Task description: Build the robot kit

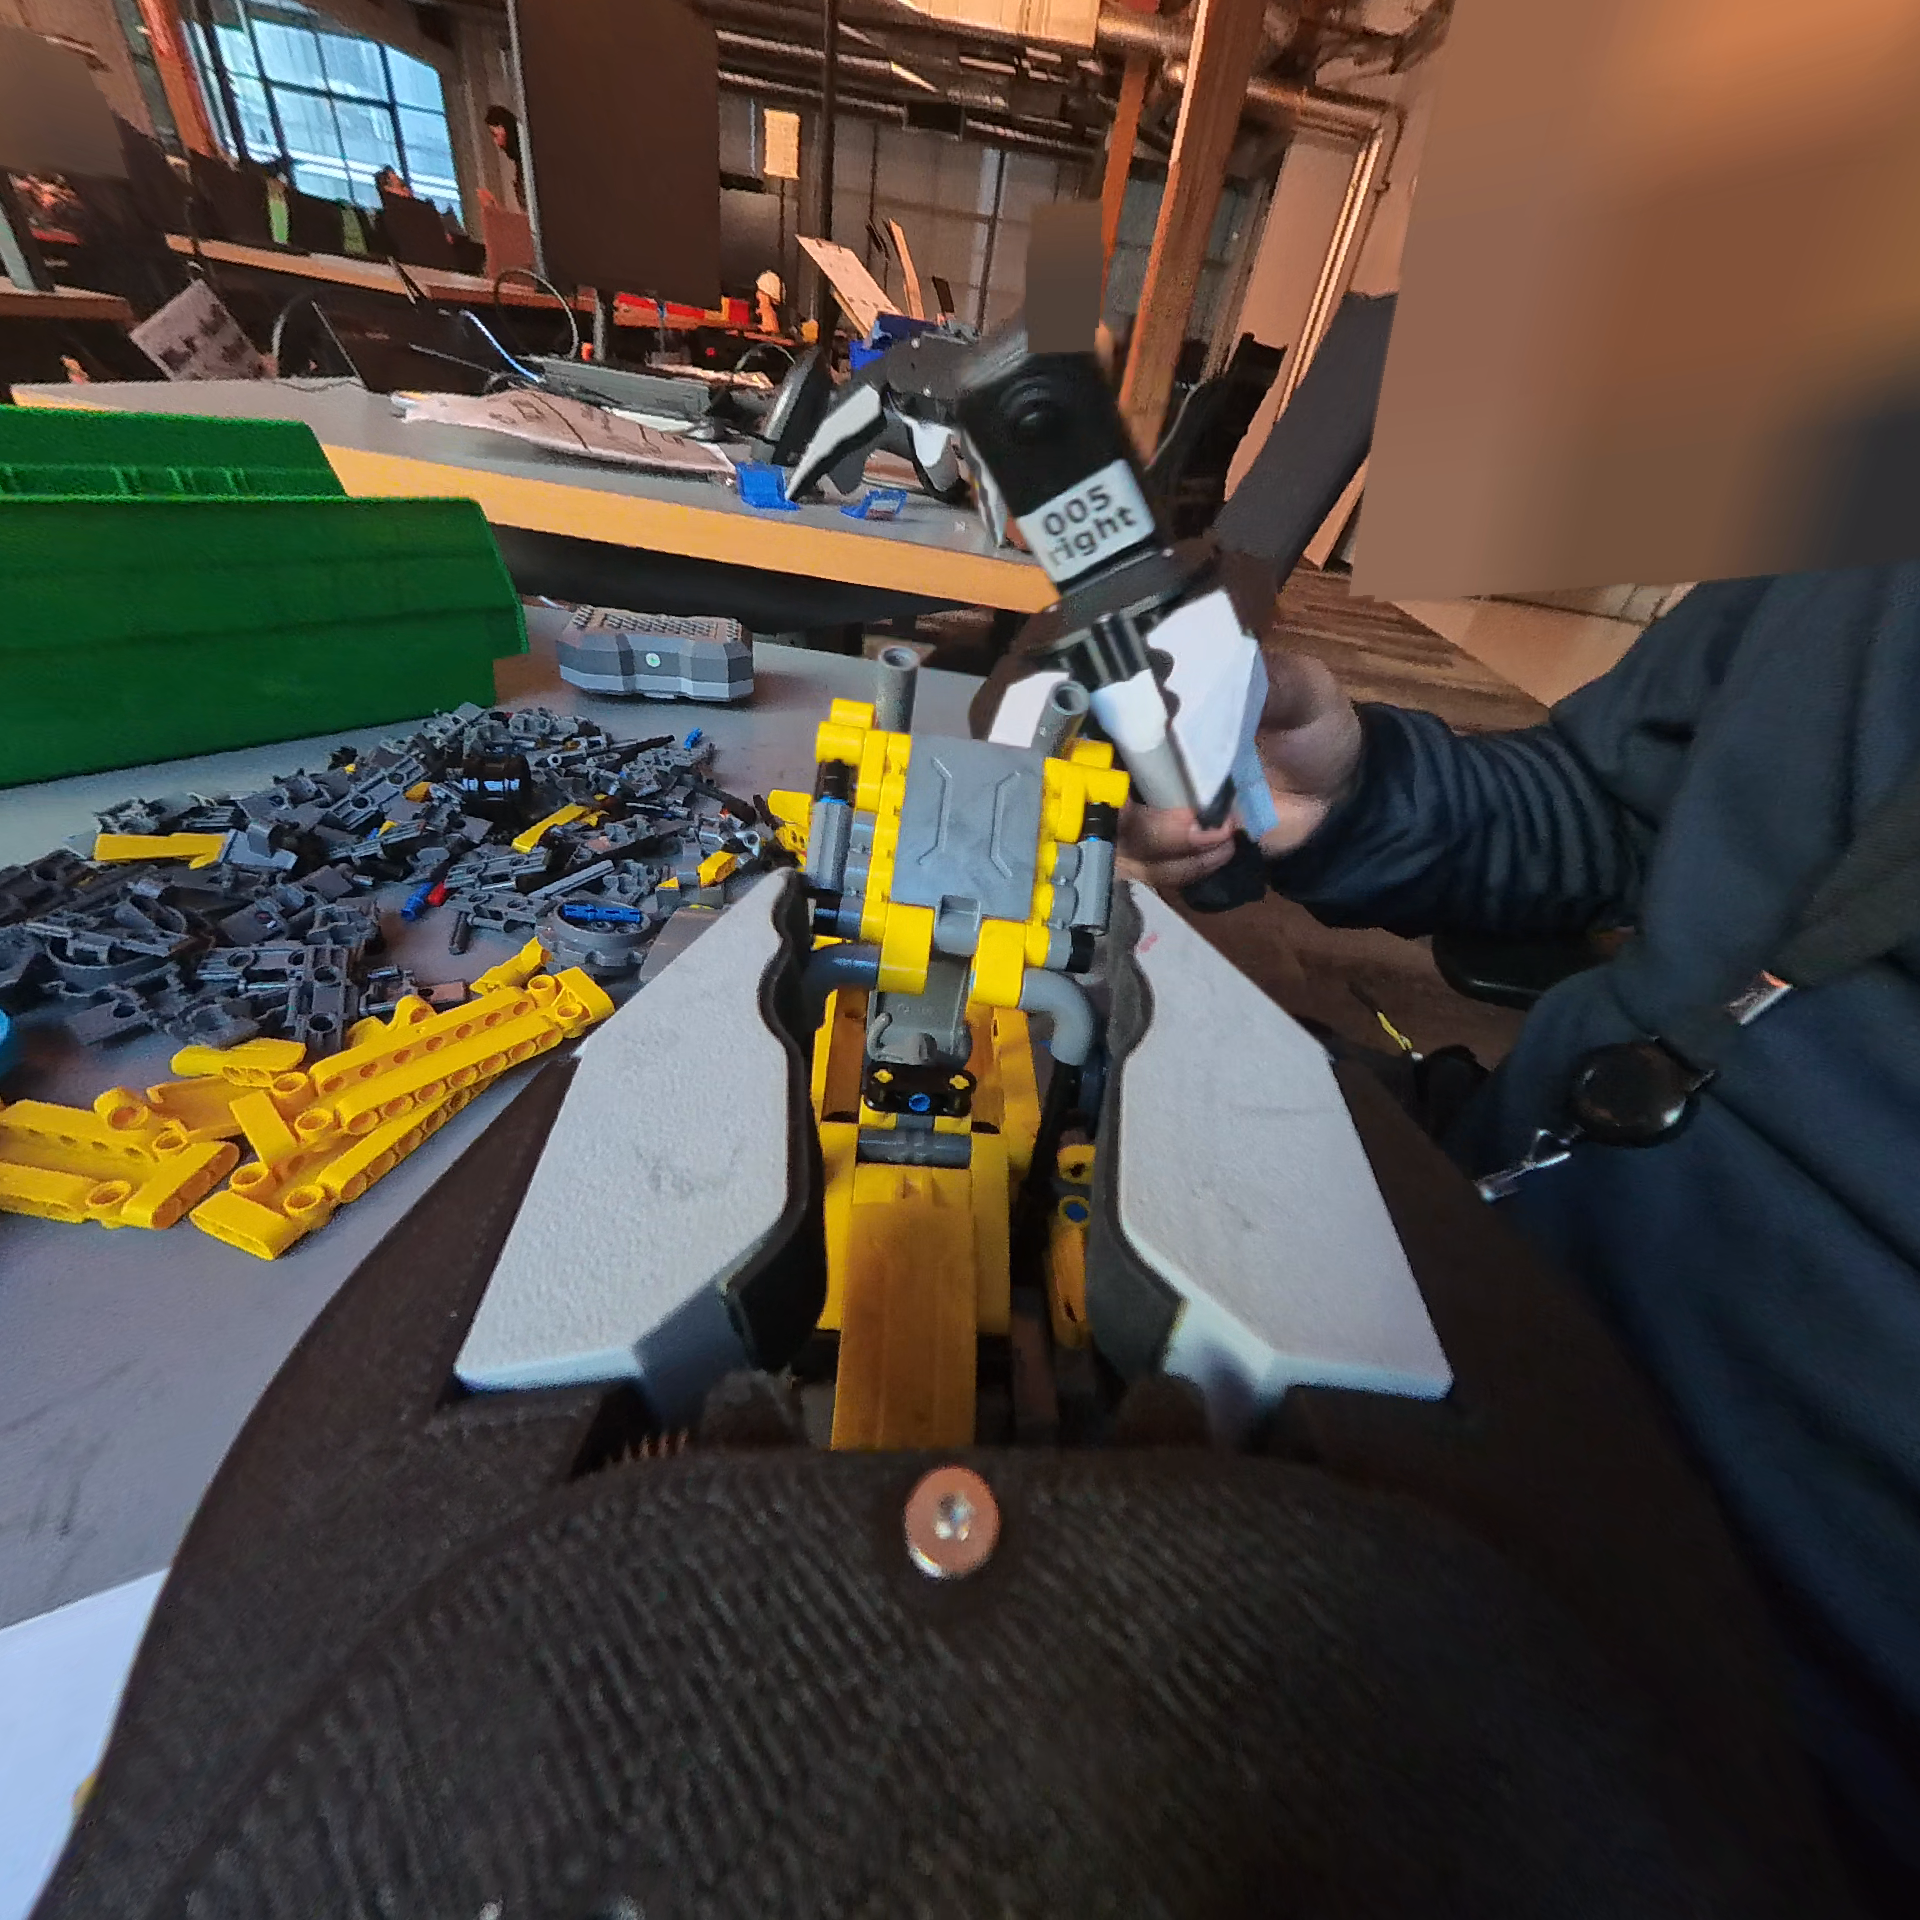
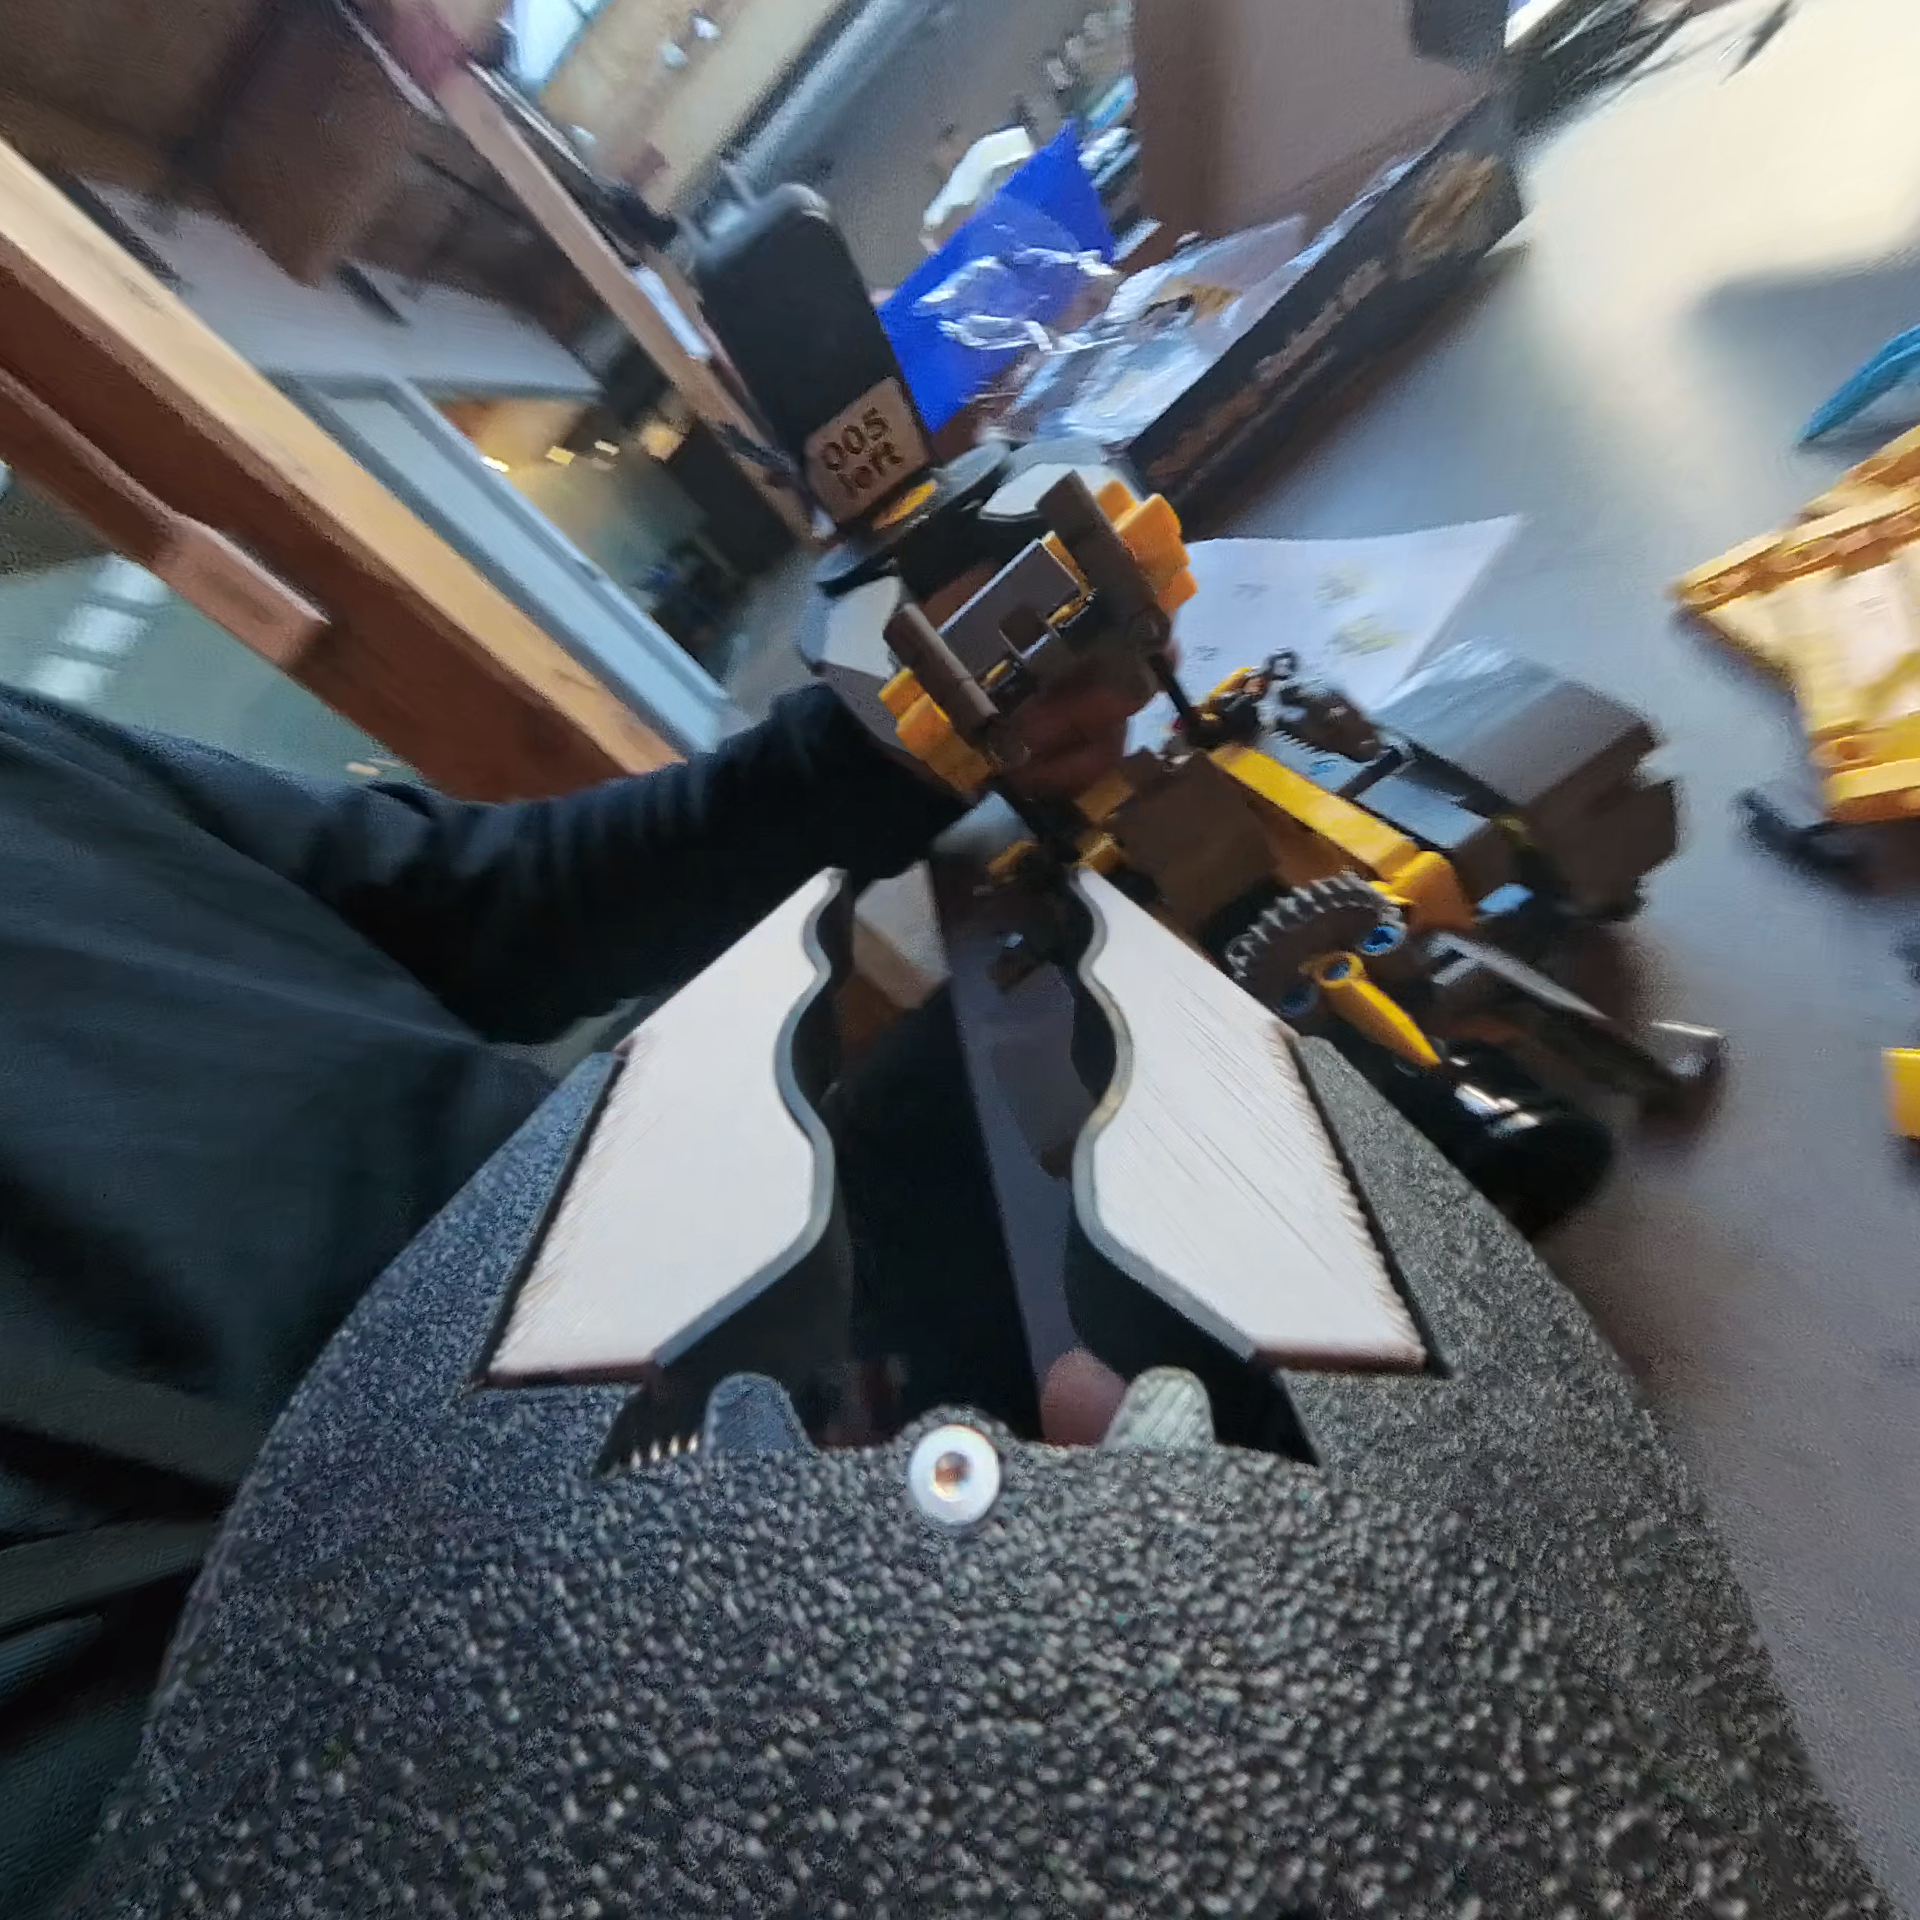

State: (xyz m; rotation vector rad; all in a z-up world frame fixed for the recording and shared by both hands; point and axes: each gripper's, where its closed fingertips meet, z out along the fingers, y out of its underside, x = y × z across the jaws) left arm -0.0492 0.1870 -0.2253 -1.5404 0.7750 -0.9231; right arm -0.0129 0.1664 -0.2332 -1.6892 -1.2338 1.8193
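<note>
Two grippers are seen around one yellow and grey brick model point(image 1: 940, 935). The model is clamped between the fingers of the left gripper point(image 1: 951, 1039), lifted clear of the table point(image 1: 135, 1382), its long axis running along the fingers and its grey-plated end pointing away from them. Beyond that far end, to the right, the right gripper point(image 2: 961, 977) is held partly open, seemingly empty. Loose pieces point(image 1: 312, 935) are heaped toward the table's left edge.

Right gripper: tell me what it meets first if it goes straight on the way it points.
Likely the yellow and grey brick model that the left gripper holds. The right gripper, fingers apart with a thin black strip between them, aims at it. The picture is blurred, so depth is uncertain.
</note>
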